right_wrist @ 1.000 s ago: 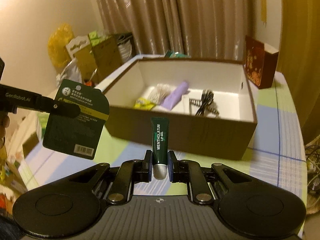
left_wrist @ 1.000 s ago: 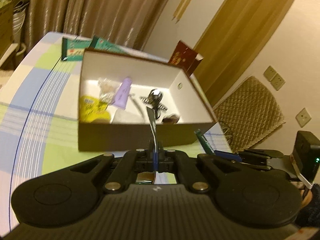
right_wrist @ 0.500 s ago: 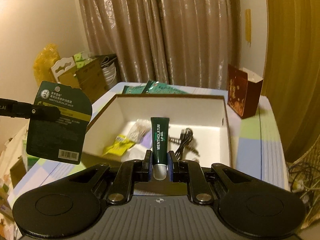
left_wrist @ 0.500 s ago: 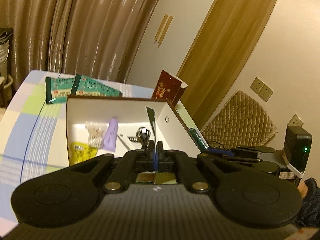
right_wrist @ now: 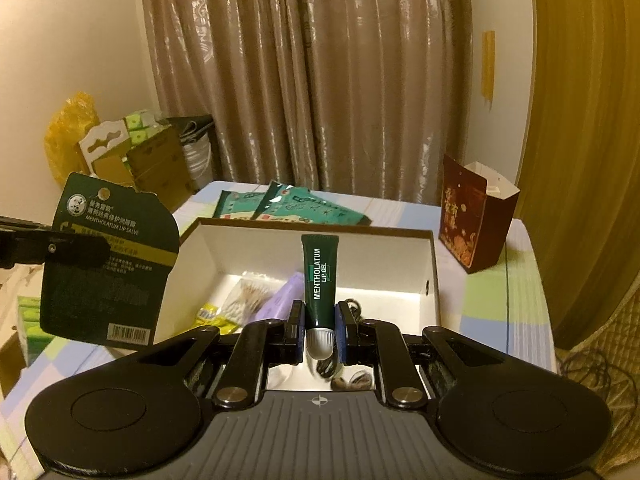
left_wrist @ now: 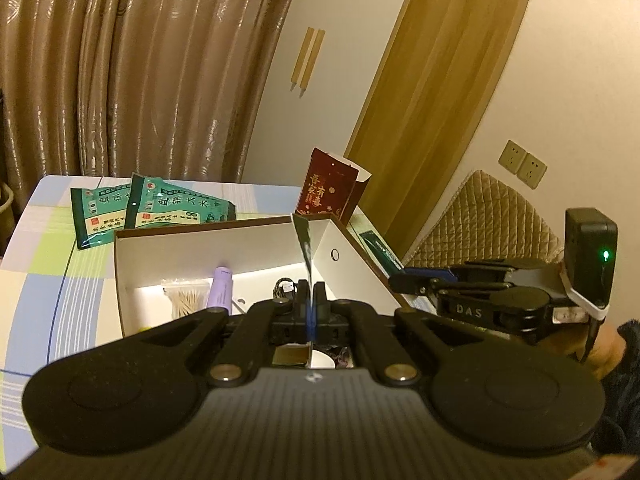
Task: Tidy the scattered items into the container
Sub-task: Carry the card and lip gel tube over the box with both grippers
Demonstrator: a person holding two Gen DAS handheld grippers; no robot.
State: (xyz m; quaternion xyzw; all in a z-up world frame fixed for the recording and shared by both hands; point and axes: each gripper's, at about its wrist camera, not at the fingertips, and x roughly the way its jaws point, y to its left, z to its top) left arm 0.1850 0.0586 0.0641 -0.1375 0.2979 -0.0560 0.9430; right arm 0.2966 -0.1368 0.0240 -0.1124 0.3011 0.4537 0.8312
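I'm holding the lip gel tube (right_wrist: 320, 280) pinched in my right gripper (right_wrist: 320, 336), the backing card (right_wrist: 108, 264) clamped edge-on in my left gripper (left_wrist: 308, 304), both above the box (right_wrist: 432, 272) near the table's middle; I'm releasing only once clear of its near wall.

box (right_wrist: 434, 256) open-topped, red bag (right_wrist: 472, 216) beside

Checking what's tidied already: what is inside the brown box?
Inside the brown box: a purple tube, a cotton swab packet, a yellow packet and a black cable. The gripper bodies hide the near floor.
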